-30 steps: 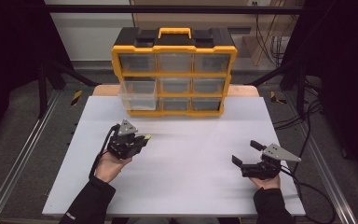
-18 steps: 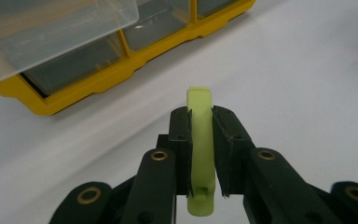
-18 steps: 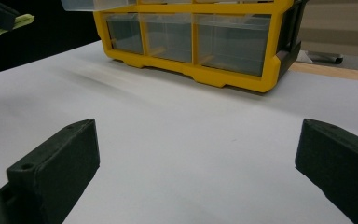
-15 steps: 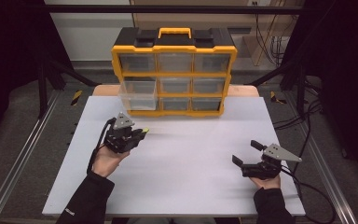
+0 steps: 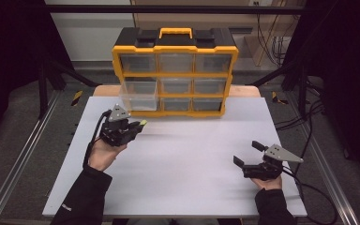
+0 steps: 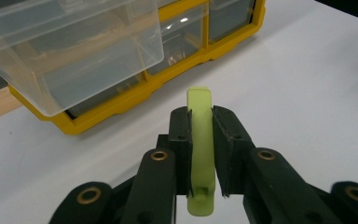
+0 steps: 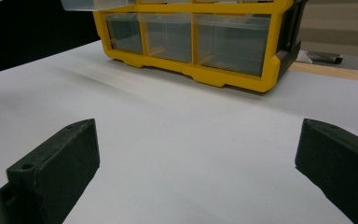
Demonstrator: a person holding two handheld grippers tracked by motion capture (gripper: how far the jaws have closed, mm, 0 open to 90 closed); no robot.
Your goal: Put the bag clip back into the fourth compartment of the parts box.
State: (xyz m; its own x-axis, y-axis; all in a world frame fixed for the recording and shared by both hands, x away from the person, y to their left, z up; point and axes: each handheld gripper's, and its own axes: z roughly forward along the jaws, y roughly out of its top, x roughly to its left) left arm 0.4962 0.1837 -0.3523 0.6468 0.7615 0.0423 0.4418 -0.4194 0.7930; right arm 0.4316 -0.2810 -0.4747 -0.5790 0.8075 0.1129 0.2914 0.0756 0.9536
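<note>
My left gripper [image 5: 137, 125] [image 6: 200, 121] is shut on a pale green plastic clip [image 6: 201, 140] [image 5: 142, 123], held above the white table just in front of the yellow and black drawer organiser [image 5: 175, 70] [image 6: 135, 88] [image 7: 200, 42]. The organiser's middle-left clear drawer [image 5: 138, 93] [image 6: 70, 46] is pulled out, up and to the left of the clip in the left gripper view. My right gripper [image 5: 248, 153] [image 7: 196, 154] rests at the table's near right, its jaws wide open with nothing between them.
The white table [image 5: 192, 159] carries the organiser at its far edge. Metal rails [image 5: 23, 154] run along both sides, and cables [image 5: 309, 187] trail off the right edge. Dark floor surrounds the table.
My left gripper has risen with the clip and moved a little toward the pulled-out drawer. The right gripper has stayed where it was.
</note>
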